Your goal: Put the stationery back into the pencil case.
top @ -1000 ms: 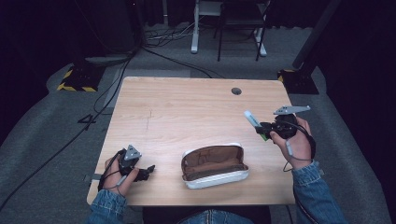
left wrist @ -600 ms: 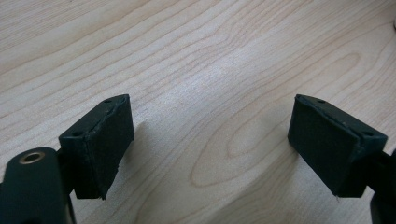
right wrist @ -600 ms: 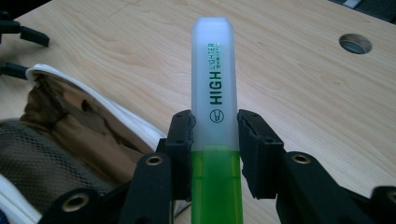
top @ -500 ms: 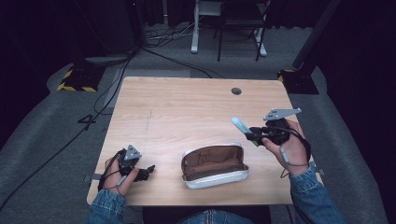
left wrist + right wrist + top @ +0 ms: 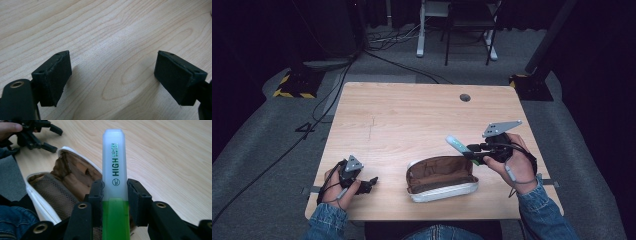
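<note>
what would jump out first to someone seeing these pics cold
The green highlighter, clamped between the right gripper's jaws, juts over the right end of the open pencil case. That brown-lined, white-edged case lies at the table's near edge. The left gripper rests open on the wood at the near left corner.

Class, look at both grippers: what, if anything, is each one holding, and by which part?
The right gripper clamps a green highlighter at its middle, where the frosted cap meets the green barrel. The left gripper holds nothing; its jaws stand open over the table.
</note>
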Available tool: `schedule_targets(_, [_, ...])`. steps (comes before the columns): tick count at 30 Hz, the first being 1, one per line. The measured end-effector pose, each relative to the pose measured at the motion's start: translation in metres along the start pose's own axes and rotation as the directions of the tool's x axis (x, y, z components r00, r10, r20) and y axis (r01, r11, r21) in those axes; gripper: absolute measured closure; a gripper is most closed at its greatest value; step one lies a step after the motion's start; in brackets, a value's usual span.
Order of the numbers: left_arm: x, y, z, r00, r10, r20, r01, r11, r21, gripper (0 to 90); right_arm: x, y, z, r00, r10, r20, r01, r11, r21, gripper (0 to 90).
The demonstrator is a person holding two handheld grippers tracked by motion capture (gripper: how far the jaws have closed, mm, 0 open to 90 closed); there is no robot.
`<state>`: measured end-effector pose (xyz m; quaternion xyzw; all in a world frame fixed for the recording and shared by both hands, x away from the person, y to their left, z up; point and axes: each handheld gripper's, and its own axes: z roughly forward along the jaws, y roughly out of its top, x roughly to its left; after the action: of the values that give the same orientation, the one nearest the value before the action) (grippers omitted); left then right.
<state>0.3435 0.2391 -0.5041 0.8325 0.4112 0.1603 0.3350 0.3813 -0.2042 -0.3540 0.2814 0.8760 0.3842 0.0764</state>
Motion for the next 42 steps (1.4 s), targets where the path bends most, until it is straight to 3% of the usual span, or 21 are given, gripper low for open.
schedule_targets(7, [0.000,0.000,0.000,1.0000,-0.002,0.001,0.002,1.0000,0.000,14.6,0.011,0.002,0.007,0.9981,-0.032,-0.053,0.033,0.999,0.018,67.0])
schedule_targets(11, [0.000,0.000,0.000,1.0000,0.000,0.000,0.000,1.0000,0.000,14.6,0.017,0.003,0.012,0.9928,-0.055,-0.106,0.059,0.998,0.030,67.1])
schedule_targets(20, [0.000,0.000,0.000,1.0000,-0.003,0.004,0.003,1.0000,0.001,14.4,0.027,0.003,0.026,0.9815,-0.102,-0.161,0.115,0.991,0.071,67.0])
schedule_targets(29, [0.000,0.000,0.000,1.0000,-0.002,0.007,0.002,1.0000,0.004,14.5,0.032,0.003,0.037,0.9667,-0.177,-0.185,0.200,0.973,0.116,67.0])
schedule_targets(31, [0.000,0.000,0.000,1.0000,-0.002,0.007,0.002,1.0000,0.004,14.5,0.034,0.002,0.042,0.9609,-0.200,-0.192,0.228,0.964,0.138,67.0])
schedule_targets(33, [0.000,0.000,0.000,1.0000,-0.002,0.007,0.002,1.0000,0.004,14.5,0.034,0.002,0.043,0.9596,-0.203,-0.195,0.233,0.962,0.144,67.0])
schedule_targets(35, [0.000,0.000,0.000,1.0000,-0.002,0.007,0.002,1.0000,0.004,14.5,0.035,0.000,0.048,0.9517,-0.212,-0.222,0.251,0.954,0.166,67.0])
schedule_targets(42, [0.000,0.000,0.000,1.0000,-0.002,0.007,0.002,1.0000,0.004,14.5,0.035,-0.002,0.056,0.9496,-0.204,-0.238,0.252,0.948,0.196,67.0])
